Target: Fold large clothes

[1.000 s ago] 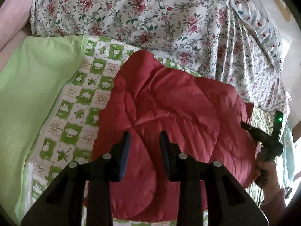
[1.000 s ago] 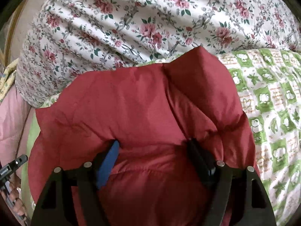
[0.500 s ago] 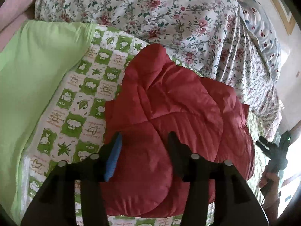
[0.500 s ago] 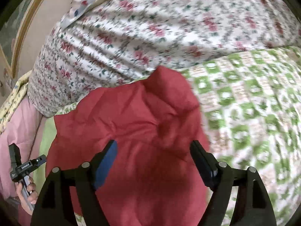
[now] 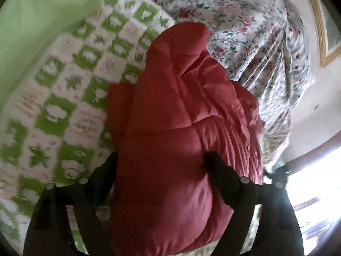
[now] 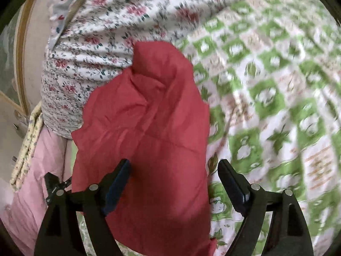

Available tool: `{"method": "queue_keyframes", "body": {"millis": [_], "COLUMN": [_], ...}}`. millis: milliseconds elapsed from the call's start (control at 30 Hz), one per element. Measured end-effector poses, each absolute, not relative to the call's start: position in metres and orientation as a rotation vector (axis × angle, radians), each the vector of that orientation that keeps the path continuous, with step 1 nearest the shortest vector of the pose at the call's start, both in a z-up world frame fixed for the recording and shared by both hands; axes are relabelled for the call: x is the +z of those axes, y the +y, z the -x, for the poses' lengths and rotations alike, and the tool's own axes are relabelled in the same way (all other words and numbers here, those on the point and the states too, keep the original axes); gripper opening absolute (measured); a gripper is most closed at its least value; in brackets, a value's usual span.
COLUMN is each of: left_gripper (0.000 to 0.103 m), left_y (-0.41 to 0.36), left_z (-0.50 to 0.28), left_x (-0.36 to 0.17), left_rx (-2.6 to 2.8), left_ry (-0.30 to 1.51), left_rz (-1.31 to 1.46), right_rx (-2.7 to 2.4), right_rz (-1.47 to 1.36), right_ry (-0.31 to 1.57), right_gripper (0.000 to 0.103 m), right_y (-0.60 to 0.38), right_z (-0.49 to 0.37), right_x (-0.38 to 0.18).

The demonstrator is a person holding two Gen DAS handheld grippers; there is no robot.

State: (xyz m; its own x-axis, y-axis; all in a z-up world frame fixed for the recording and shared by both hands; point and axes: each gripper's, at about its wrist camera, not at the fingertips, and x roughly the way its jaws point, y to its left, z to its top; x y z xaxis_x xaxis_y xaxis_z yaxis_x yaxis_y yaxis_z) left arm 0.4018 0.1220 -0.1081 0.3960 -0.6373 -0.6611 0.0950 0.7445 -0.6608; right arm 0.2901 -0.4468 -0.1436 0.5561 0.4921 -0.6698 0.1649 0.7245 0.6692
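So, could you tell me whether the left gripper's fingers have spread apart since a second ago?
Yes. The left gripper is opening: its fingers now straddle a broad bulge of the red padded jacket on the green-checked blanket, no longer close together.

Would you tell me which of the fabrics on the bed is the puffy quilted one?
The red padded jacket: its stitched, puffed panels bulge up, whereas the green-and-white checked blanket and the floral sheet are thin printed cloth.

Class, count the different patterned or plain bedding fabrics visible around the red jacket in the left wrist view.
3. The green-and-white checked quilt lies under the red jacket; the plain light green sheet is top left; the floral rose-print cover is top right. Others may be hidden.
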Motion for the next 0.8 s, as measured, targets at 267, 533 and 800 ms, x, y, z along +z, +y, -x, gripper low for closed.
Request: {"method": "queue_keyframes", "body": {"millis": [267,533,800], "left_gripper": [0.096,0.054,0.043], "left_y": [0.104,0.101,0.102], "left_z": [-0.414,-0.401,-0.370], "left_x": [-0.124,-0.107,-0.069], "left_rx": [-0.571,-0.608,-0.631], "left_ry": [1.102,1.041,0.961], "left_rz": [0.620,0.552,0.514], "right_rx": [0.309,0.325,0.353], "right_rz": [-0.826,-0.804,-0.802], "right_ry": [1.012,1.005,0.944], "right_gripper": [0.093,0.052,0.036], "right_y": [-0.420,-0.412,-0.407], "right_z": [-0.301,-0.300,-0.278], "right_x": [-0.165,-0.155,-0.125]}}
